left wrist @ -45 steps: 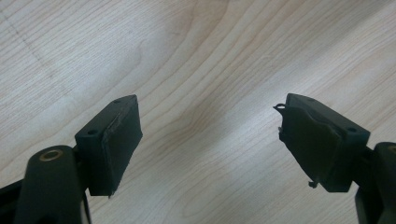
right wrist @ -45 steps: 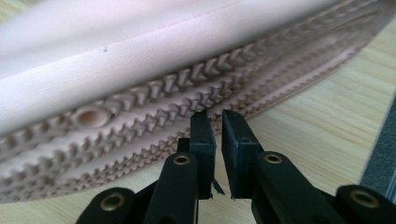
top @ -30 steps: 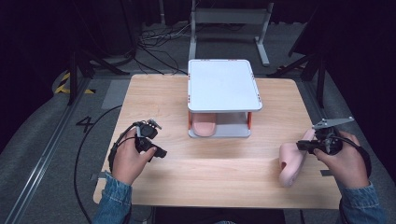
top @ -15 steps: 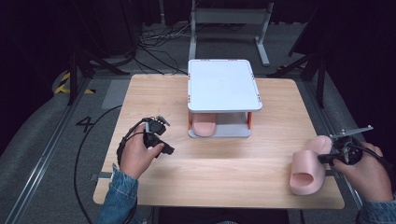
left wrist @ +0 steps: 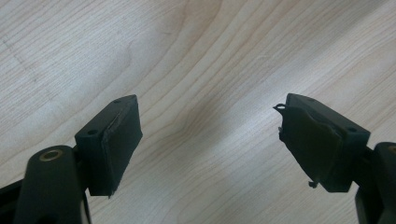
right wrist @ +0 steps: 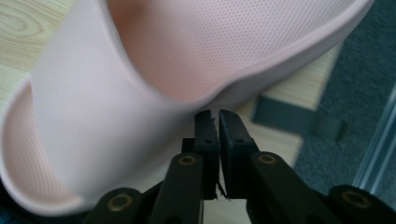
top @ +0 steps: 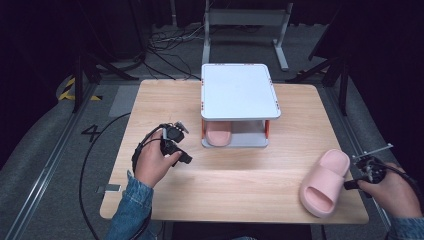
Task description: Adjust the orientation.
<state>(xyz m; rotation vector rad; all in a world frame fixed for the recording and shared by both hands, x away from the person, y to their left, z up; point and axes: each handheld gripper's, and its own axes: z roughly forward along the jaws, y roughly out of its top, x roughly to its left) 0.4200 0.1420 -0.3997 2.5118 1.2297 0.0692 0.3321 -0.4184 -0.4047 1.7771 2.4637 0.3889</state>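
Observation:
A pink slipper (top: pixel 325 182) lies sole down on the wooden table (top: pixel 250 175) near its front right corner. My right gripper (top: pixel 351 184) sits just right of it. In the right gripper view the jaws (right wrist: pixel 217 114) stand almost together with their tips at the rim of the slipper (right wrist: pixel 187 56); they have just been opening by a sliver, and nothing is between them. A second pink slipper (top: pixel 218 135) rests on the lower shelf of the white rack (top: pixel 239 92). My left gripper (top: pixel 183 158) hovers open over bare wood (left wrist: pixel 210 135).
The rack stands at the table's middle back on orange posts. The table's right edge (top: pixel 350 200) runs close beside the slipper, with grey floor (right wrist: pixel 364 93) beyond it. A black cable (top: pixel 100 145) loops off the left side.
The right hand carried the slipper rightward and down; it was tipped up a second ago and now lies flat. The left hand drifted right, toward the rack.

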